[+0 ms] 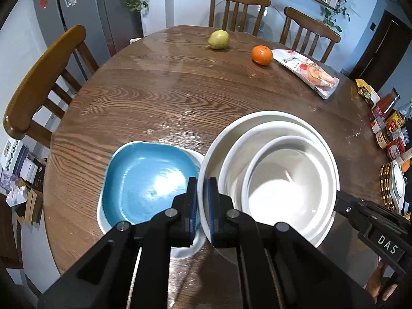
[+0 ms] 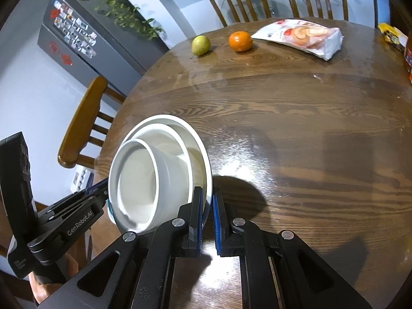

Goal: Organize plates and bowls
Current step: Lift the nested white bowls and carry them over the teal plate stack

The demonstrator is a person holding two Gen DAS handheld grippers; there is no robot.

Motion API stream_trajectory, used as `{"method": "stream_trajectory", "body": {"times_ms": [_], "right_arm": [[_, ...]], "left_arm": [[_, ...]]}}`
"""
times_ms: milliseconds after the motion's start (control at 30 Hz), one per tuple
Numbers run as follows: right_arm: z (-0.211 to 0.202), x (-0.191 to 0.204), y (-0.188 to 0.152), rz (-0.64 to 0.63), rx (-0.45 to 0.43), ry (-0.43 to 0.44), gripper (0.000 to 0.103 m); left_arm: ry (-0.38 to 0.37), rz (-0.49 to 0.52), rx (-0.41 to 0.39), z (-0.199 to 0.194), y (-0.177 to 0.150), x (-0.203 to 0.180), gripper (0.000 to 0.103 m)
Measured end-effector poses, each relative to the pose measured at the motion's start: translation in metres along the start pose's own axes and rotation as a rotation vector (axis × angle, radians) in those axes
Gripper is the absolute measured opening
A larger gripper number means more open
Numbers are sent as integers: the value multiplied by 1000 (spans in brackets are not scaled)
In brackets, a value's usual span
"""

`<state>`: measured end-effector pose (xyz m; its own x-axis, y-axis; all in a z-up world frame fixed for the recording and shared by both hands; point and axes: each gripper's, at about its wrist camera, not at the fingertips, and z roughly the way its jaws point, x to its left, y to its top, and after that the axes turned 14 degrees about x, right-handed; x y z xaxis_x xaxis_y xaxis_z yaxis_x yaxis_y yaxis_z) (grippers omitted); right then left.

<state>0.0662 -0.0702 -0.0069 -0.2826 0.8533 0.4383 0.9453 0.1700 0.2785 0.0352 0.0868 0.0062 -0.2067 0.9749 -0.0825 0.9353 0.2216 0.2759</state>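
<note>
We're gripping the white bowl stack (image 1: pixel 270 177) from both sides: left gripper (image 1: pixel 202 206) jaws are pinching its left rim, right gripper (image 2: pixel 209 216) jaws are pinching the big bowl's right rim. Three white bowls are sitting nested, stack tilting above the counter (image 2: pixel 296 118). Blue square plate (image 1: pixel 149 180) is lying on a white dish (image 1: pixel 191 247), just left of the stack.

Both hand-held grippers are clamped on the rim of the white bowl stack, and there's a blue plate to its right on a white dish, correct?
Not quite: the blue plate sits to the left of the white bowl stack, as the left wrist view shows. The left hand-held gripper and right hand-held gripper do each clamp the stack's outer rim, and the plate does rest on a white dish.
</note>
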Motion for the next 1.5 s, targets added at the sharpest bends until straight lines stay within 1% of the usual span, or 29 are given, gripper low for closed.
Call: {"method": "stream_trajectory", "body": {"times_ms": [233,467,633,767,1000,1333,1433,1467,1500], "right_arm": [[13,31,7,-56,17,10,11],[35,66,17,-112,43,26,11],[56,87,23,-147,77,21,11],[75,96,28,-152,112,18,10],[93,100,29,-129,151,2,11],[96,98,31,-80,162,1,11],[95,98,32,-81,149,-5,11],[95,98,33,-85,142,-12,11],[94,99,33,-92,133,-22,11]], "left_arm": [[16,-50,-10,-6,-2,30,3],[48,-116,-12,-8,-3,71,3],[68,-145,6,-3,-1,93,3],[75,-165,37,9,1,108,3],[63,-160,83,24,2,118,3],[50,-129,97,26,9,118,3],[37,-132,94,28,11,120,4],[34,-134,92,28,11,119,4],[32,-140,87,28,12,121,8]]}}
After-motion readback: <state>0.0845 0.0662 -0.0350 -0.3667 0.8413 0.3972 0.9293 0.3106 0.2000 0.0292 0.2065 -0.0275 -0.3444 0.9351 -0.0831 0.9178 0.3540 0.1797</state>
